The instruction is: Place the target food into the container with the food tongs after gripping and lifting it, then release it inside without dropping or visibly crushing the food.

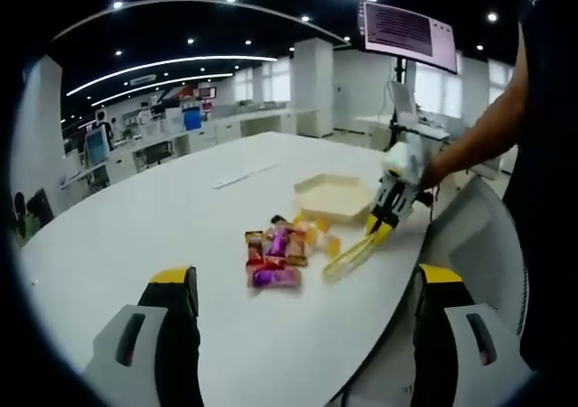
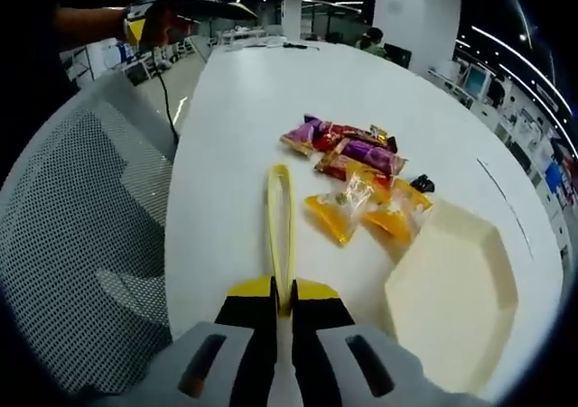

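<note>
- Left gripper (image 1: 302, 321): in the left gripper view its two jaws stand wide apart, with nothing between them, raised over the near edge of the white worktop (image 1: 135, 235).
- Snack packets (image 1: 274, 255): a small heap of wrapped food lying on the worktop just left of the container in the left gripper view, with red and purple wrappers toward the camera and orange ones behind, nearest the container.
- Container (image 1: 336, 197): a shallow, pale, angular tray sitting flat on the worktop, empty inside. The orange packets lie just beside its near rim; contact cannot be told.
- Food tongs (image 1: 350, 256): yellow, lying low over the worktop in front of the container, tips pointing toward the packets, nothing between them.
- Right gripper (image 1: 384, 226): seen just right of the container in the left gripper view, held by a person's hand (image 1: 432, 174), clamped on the handle end of the tongs.
- Right gripper view: the right gripper (image 2: 283, 303) has its jaws pressed together on the food tongs (image 2: 280, 217), which reach forward beside the snack packets (image 2: 357, 177); the container (image 2: 452, 299) lies right of the gripper, a mesh chair (image 2: 81, 245) left of the worktop (image 2: 271, 91).
</note>
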A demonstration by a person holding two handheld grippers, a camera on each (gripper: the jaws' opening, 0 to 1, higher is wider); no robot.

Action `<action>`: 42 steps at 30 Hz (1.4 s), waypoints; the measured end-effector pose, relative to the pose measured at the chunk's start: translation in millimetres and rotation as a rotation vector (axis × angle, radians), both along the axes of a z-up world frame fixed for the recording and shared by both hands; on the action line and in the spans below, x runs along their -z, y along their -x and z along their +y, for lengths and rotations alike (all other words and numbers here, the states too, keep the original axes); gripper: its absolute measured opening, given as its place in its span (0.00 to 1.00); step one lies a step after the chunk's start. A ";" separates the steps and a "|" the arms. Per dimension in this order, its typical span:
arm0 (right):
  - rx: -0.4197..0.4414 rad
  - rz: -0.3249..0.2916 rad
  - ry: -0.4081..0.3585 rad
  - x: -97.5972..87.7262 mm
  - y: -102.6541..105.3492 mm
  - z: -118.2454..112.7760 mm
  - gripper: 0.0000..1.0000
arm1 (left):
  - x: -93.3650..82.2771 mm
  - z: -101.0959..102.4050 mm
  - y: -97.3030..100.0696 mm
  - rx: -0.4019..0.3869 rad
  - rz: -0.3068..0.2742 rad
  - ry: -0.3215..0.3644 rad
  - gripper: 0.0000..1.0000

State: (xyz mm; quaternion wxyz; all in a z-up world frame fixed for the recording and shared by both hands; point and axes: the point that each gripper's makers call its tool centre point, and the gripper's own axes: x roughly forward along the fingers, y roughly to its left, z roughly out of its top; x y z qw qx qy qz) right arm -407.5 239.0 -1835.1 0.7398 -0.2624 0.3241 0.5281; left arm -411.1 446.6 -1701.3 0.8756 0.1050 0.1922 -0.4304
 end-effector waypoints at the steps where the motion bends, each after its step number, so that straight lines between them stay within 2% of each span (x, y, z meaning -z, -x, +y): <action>1: -0.002 -0.003 -0.005 -3.4 -0.1 0.2 0.02 | -1.7 -0.6 -0.5 0.005 -0.001 0.000 0.95; 7: -0.017 -0.009 -0.031 -21.9 -2.8 -0.3 0.02 | -8.7 -3.1 -10.7 0.030 -0.031 -0.007 0.94; 10: -0.037 -0.022 -0.025 -33.4 -3.9 -1.9 0.02 | -4.7 -1.2 -15.8 0.023 -0.012 -0.023 0.93; 12: -0.048 -0.028 -0.033 -42.2 -5.0 -2.1 0.02 | -6.3 -3.3 -16.4 0.030 -0.012 -0.009 0.92; 16: -0.060 -0.047 -0.055 -63.4 -10.4 -1.9 0.03 | -2.6 -14.4 -16.8 0.089 0.000 -0.026 0.89; 18: -0.062 -0.048 -0.070 -71.9 -12.5 -0.5 0.03 | -7.2 -19.4 -18.5 0.106 -0.012 -0.027 0.88; 23: -0.109 -0.068 -0.088 -94.6 -10.3 8.0 0.02 | -17.3 -27.7 -22.7 0.136 -0.030 -0.018 0.80; 26: -0.129 -0.080 -0.107 -109.8 -9.7 12.7 0.02 | -15.6 -31.4 -20.2 0.160 0.015 -0.023 0.67; 27: -0.140 -0.087 -0.113 -114.6 -9.4 14.3 0.02 | -17.7 -33.4 -21.7 0.160 0.009 -0.022 0.66; 30: -0.155 -0.094 -0.154 -137.0 -6.7 21.3 0.02 | -30.7 -48.3 -20.5 0.194 0.007 0.029 0.65; 33: -0.168 -0.111 -0.196 -157.5 -4.8 28.5 0.02 | -36.3 -59.2 -20.6 0.228 0.004 0.049 0.60; 38: -0.188 -0.126 -0.228 -177.6 -2.0 35.6 0.02 | -49.1 -72.8 -20.0 0.268 -0.001 0.091 0.50; 40: -0.203 -0.128 -0.228 -182.1 0.5 38.5 0.02 | -51.7 -76.0 -19.8 0.279 -0.001 0.096 0.49; 42: -0.227 -0.123 -0.237 -188.1 6.4 42.7 0.03 | -58.4 -83.1 -15.6 0.311 0.014 0.129 0.48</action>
